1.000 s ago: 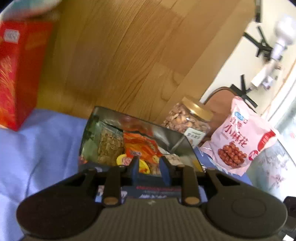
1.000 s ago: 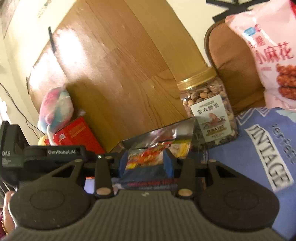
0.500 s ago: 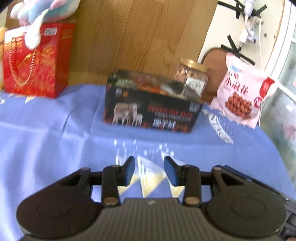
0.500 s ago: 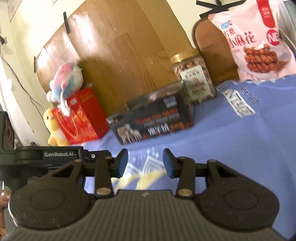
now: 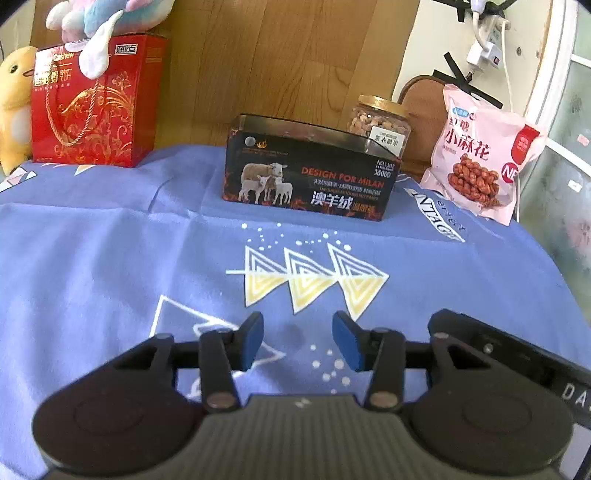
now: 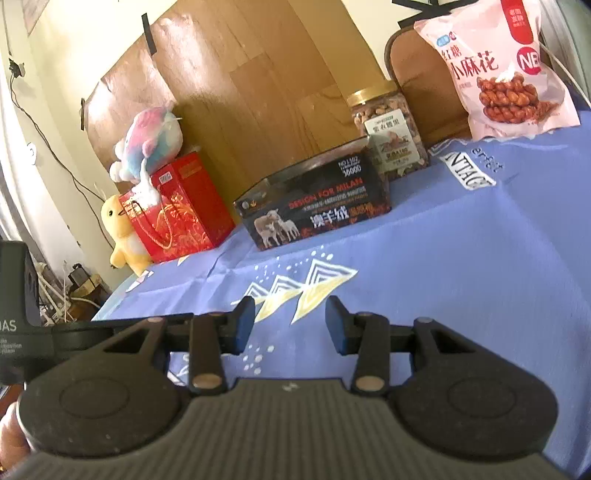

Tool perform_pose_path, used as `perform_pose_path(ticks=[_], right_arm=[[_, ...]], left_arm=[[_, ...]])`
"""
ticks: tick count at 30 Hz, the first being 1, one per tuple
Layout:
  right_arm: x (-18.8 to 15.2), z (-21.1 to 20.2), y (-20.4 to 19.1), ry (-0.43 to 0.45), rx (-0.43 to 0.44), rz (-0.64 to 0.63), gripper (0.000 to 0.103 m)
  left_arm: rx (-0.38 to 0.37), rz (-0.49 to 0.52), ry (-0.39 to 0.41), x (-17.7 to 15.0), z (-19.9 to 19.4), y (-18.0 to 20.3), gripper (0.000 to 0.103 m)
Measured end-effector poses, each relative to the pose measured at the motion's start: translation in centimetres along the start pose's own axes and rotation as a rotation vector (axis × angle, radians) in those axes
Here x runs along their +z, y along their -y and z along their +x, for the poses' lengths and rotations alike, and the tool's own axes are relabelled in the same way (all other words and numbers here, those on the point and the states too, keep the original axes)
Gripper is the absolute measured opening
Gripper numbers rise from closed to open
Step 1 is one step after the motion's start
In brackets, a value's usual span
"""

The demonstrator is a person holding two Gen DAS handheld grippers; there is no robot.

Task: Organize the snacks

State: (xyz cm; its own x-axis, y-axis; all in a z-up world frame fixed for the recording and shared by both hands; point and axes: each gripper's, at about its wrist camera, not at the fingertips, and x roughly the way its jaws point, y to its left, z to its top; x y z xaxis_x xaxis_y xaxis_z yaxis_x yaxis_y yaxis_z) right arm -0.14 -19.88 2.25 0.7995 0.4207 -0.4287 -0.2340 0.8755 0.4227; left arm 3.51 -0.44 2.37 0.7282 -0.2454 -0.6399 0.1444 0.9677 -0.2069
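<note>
A black box (image 5: 310, 170) (image 6: 314, 206) printed with sheep stands open-topped at the far middle of the blue cloth. Behind its right end is a clear jar of nuts (image 5: 382, 123) (image 6: 388, 133) with a gold lid. A pink snack bag (image 5: 480, 155) (image 6: 495, 70) leans upright at the far right. My left gripper (image 5: 297, 341) hovers over the near cloth, its jaws opening with nothing between them. My right gripper (image 6: 290, 325) is open and empty too, well short of the box.
A red gift box (image 5: 92, 99) (image 6: 177, 210) stands at the far left with a plush toy (image 5: 107, 18) (image 6: 147, 136) on top and a yellow plush duck (image 5: 11, 103) (image 6: 118, 229) beside it. A wooden board (image 5: 266, 55) backs the table. A brown chair back (image 5: 421, 96) stands behind the jar.
Both grippers have pulled back from right over the black box to the near part of the cloth. The left jaws stand wider than before.
</note>
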Motion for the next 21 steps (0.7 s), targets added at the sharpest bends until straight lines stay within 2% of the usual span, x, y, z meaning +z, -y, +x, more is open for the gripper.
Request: perform_pose_path(ticks=[11, 17, 19, 21], right_arm=[[-0.1, -0.8, -0.2, 0.023, -0.025, 0.001, 0.048], [0.0, -1.0, -0.3, 0.035, -0.023, 0.012, 0.052], [0.1, -1.1, -0.3, 0.039, -0.020, 0.013, 0.053], [0.0, -1.2, -0.4, 0.046, -0.021, 0.013, 0.054]], left_arm=[[0.027, 0.036, 0.013, -0.8, -0.3, 0.6, 0.052], [0.030, 0.047, -0.007, -1.1, 0.0, 0.8, 0.056], [0.031, 0.049, -0.012, -1.1, 0.0, 1.0, 0.063], [0.034, 0.050, -0.012, -1.1, -0.1, 1.2, 0.078]])
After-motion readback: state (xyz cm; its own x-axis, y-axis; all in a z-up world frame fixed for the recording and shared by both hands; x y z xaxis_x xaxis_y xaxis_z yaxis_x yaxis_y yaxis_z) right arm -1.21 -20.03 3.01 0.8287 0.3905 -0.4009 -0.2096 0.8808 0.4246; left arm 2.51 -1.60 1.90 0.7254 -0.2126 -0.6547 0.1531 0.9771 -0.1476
